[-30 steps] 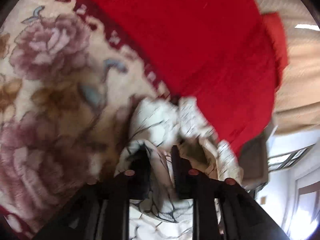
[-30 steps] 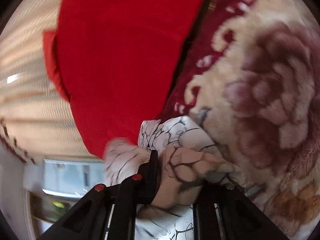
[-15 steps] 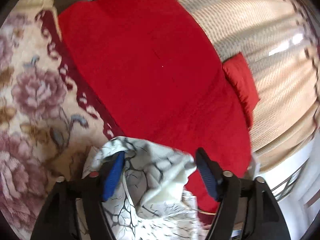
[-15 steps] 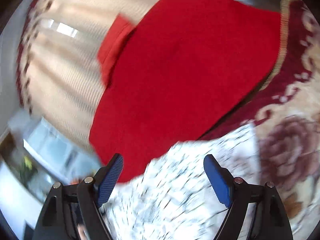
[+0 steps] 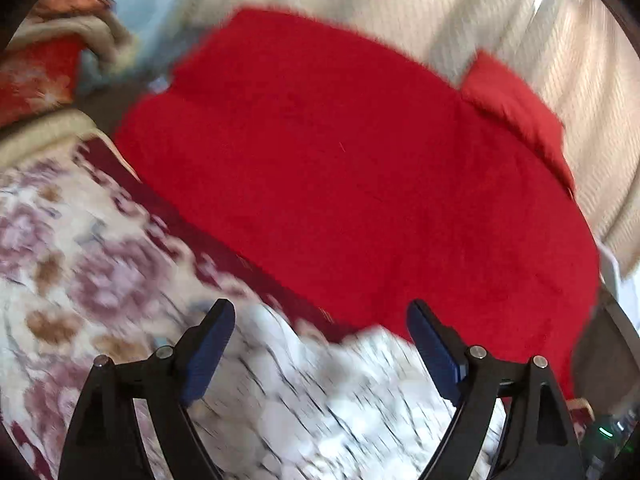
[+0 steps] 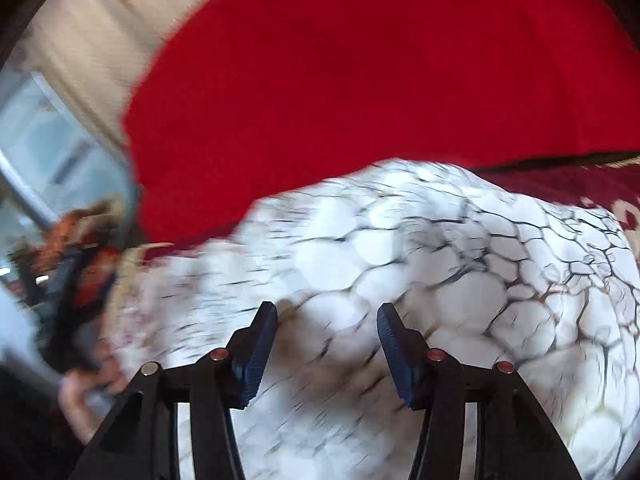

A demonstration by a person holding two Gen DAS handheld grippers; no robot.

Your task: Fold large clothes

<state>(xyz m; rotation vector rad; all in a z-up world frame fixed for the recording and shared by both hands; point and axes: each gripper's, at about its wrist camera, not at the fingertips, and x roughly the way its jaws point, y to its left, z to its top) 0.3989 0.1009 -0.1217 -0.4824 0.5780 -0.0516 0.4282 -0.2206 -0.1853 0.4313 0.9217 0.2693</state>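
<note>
Hovering over the white crackle-print garment [image 6: 460, 264], the left gripper [image 5: 320, 332], jaws widening, and right gripper [image 6: 326, 332], jaws narrowing, are shown empty; a fresh edge must be gripped next.

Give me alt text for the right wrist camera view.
The right gripper, jaws closing with nothing pinched, points down at a white garment with black crackle lines. A red blanket fills the background.

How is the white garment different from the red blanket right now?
The white garment carries a black crackle pattern; the red blanket is plain. The garment lies rumpled and mounded; the blanket is spread flat. The garment sits just under both grippers; the blanket lies beyond. Both rest on the bed.
</note>
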